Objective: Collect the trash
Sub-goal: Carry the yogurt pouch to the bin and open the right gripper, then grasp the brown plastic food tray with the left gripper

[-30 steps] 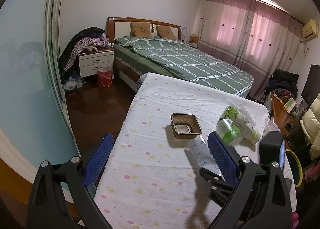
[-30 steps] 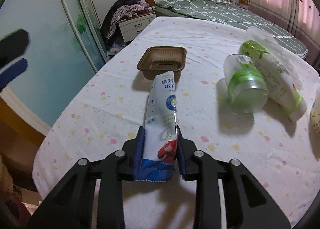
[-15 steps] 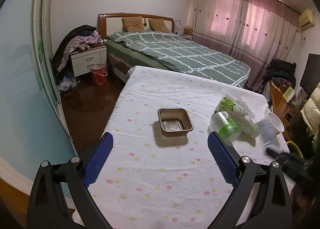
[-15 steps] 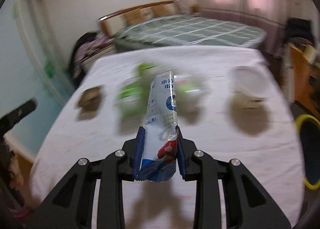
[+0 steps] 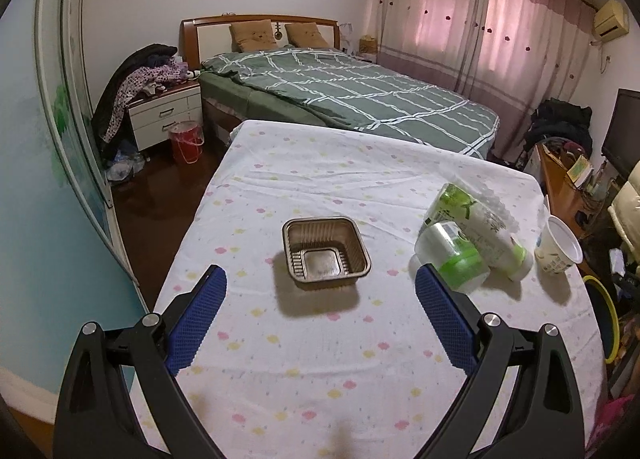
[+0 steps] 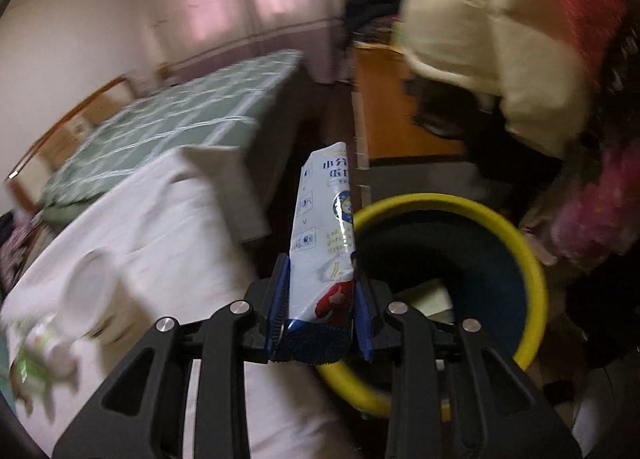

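My right gripper [image 6: 320,291] is shut on a white and blue snack wrapper [image 6: 324,227] and holds it upright beside the yellow-rimmed trash bin [image 6: 516,235], past the table's right edge. My left gripper [image 5: 320,299] is open and empty above the table. Ahead of it sits a brown plastic tray [image 5: 325,251]. To the right lie a clear cup with a green band [image 5: 452,257], a green and white bottle [image 5: 478,225] and a white paper cup [image 5: 558,245]. The paper cup [image 6: 90,291] shows blurred in the right wrist view.
The table [image 5: 304,359] has a white dotted cloth. A green bed [image 5: 352,99] stands behind it, with a nightstand [image 5: 164,115] and a red bucket [image 5: 186,141] at the left. A cream jacket [image 6: 488,55] hangs over the bin. The bin rim [image 5: 608,319] shows at right.
My right gripper swung right with the wrapper, from over the table to beside the trash bin. My left gripper moved closer to the brown tray.
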A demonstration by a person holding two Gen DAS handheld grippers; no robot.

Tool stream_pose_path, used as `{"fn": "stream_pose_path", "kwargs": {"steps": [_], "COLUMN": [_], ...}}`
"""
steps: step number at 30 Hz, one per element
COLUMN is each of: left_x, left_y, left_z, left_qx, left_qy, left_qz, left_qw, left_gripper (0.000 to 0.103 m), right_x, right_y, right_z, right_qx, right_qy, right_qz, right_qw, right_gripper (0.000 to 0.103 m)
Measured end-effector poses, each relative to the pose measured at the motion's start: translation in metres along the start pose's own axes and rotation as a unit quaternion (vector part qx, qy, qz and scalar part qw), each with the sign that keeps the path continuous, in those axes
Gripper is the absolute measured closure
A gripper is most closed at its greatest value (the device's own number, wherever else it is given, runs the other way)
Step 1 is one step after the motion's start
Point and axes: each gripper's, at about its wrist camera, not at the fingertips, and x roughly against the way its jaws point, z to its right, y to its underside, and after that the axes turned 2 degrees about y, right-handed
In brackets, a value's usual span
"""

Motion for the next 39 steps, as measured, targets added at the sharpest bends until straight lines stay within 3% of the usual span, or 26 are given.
{"fn": "stream_pose_path", "kwargs": {"steps": [3, 5, 11, 20, 24, 31, 34, 36, 39], "left_x": [-0.012, -0.02, -0.052, -0.087, -0.1, -0.126, -0.134, -0.14, -0.14], "left_y": [-0.004, -0.005, -0.005, -0.009, -0.017, -0.025, -0.026, -0.025, -0.025], "left_z": [0.007, 0.011, 0.023, 0.022, 0.009, 0.006, 0.005, 0.002, 0.0], "left_qx": [-0.007, -0.011, -0.019, -0.005, 0.026, 0.029, 0.029, 0.035, 0.034], "left_qy": [-0.002, -0.002, -0.015, -0.042, -0.045, -0.046, -0.052, -0.048, -0.044], "left_qz": [-0.008, -0.014, -0.044, -0.094, -0.112, -0.137, -0.141, -0.149, -0.145], "left_qw": [0.9999, 0.9998, 0.9988, 0.9947, 0.9923, 0.9891, 0.9883, 0.9871, 0.9878], "left_gripper": [0.009, 0.008, 0.008, 0.008, 0.008, 0.008, 0.018, 0.03, 0.033], "right_x": [-0.016, -0.021, -0.016, -0.016, -0.015, -0.016, -0.016, -0.016, -0.016], "right_y": [0.001, 0.006, 0.008, 0.006, 0.006, 0.006, 0.006, 0.007, 0.007], "right_z": [0.02, 0.024, 0.013, 0.007, 0.006, 0.005, 0.004, 0.004, 0.004], "right_qx": [-0.029, -0.034, -0.009, -0.004, -0.002, 0.0, 0.001, 0.003, 0.003], "right_qy": [0.035, 0.048, 0.057, 0.039, 0.033, 0.023, 0.021, 0.02, 0.018], "right_qz": [-0.011, -0.009, 0.012, 0.013, 0.013, 0.011, 0.01, 0.01, 0.01], "right_qw": [0.999, 0.998, 0.998, 0.999, 0.999, 1.0, 1.0, 1.0, 1.0], "right_gripper": [0.07, 0.055, 0.048, 0.047, 0.047, 0.047, 0.047, 0.047, 0.047]}}
